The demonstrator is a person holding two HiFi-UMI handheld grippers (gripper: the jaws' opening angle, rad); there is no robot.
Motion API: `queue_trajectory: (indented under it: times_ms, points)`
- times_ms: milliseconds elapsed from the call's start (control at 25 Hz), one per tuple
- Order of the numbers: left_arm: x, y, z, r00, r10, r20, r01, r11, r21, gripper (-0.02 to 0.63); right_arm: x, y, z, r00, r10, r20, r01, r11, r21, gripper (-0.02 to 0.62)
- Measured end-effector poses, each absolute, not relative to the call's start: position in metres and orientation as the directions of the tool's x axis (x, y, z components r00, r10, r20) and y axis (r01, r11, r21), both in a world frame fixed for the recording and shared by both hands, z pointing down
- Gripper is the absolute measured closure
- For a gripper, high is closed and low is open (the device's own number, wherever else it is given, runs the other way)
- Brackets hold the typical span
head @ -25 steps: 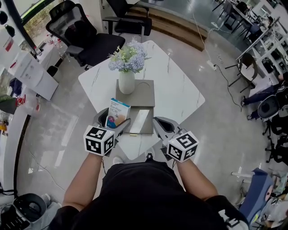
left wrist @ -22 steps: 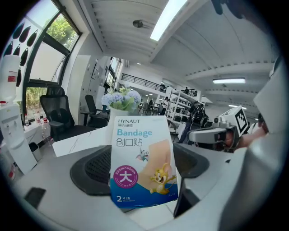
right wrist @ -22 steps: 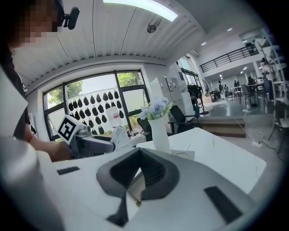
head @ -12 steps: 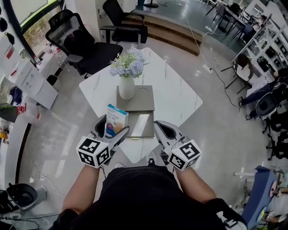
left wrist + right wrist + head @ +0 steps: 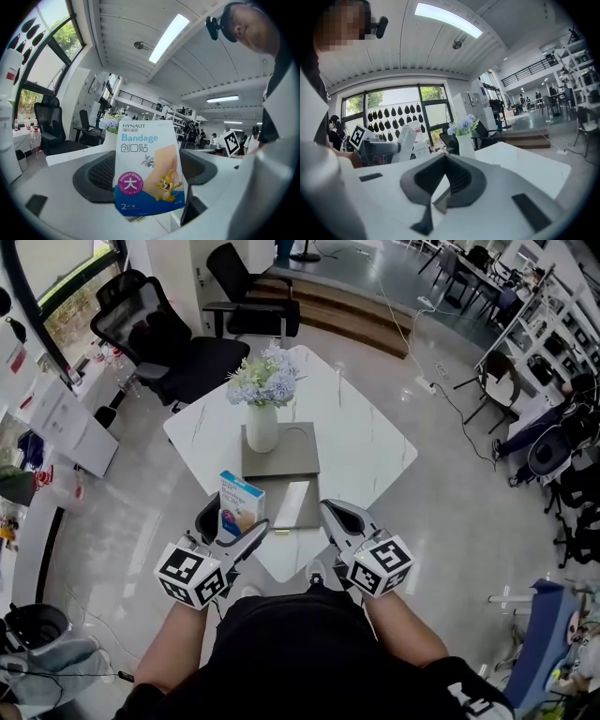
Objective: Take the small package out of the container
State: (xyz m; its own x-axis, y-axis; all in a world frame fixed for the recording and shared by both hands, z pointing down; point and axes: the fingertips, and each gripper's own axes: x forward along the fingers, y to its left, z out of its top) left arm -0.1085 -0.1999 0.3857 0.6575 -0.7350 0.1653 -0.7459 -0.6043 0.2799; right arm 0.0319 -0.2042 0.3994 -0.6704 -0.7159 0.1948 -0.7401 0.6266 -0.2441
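The small package is a white and blue bandage box (image 5: 239,503) printed with cartoon characters. It stands upright between the jaws of my left gripper (image 5: 232,525), which is shut on it just off the table's near left edge. The left gripper view shows the box (image 5: 148,154) face-on, filling the gap of that gripper (image 5: 150,174). A grey tray (image 5: 298,448) lies on the white table, with a flat white piece (image 5: 292,503) at its near end. My right gripper (image 5: 337,517) hovers at the near right edge, its jaws together and empty (image 5: 444,182).
A white vase of pale blue flowers (image 5: 262,426) stands on the tray's far left corner. The white marble table (image 5: 366,442) is set diagonally. Black office chairs (image 5: 169,338) stand beyond it, and white cabinets (image 5: 66,418) line the left wall.
Both grippers have drawn back a little toward my body. The left one kept its hold on the box.
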Motion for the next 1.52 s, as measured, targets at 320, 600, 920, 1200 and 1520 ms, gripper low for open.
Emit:
queue_trajectory:
  times_ms: [320,600,920,1200,1520]
  points:
    - [-0.112,-0.191,0.377,0.667,-0.732,0.140,-0.739,-0.624,0.253,0.179,0.029,-0.203,0.403,-0.660,-0.723,0.203,-0.750,0.616,-0.241,0.595]
    - [-0.111,-0.196,0.373,0.666,-0.733,0.137,-0.741,-0.628,0.239,0.179,0.028,-0.206,0.401,-0.662,-0.722,0.199,-0.747,0.618,-0.243,0.595]
    - [-0.113,-0.199,0.375,0.662,-0.735,0.147,-0.744,-0.621,0.245,0.179,0.032,-0.208,0.403,-0.651,-0.732,0.200,-0.757,0.608,-0.239,0.595]
    - [-0.111,-0.198,0.372,0.664,-0.736,0.136,-0.743,-0.627,0.236,0.179,0.032,-0.208,0.400,-0.651,-0.733,0.198,-0.758,0.610,-0.230,0.595]
    - [-0.111,-0.199,0.374,0.666,-0.732,0.142,-0.742,-0.630,0.229,0.179,0.032,-0.207,0.401,-0.646,-0.736,0.201,-0.762,0.608,-0.222,0.595]
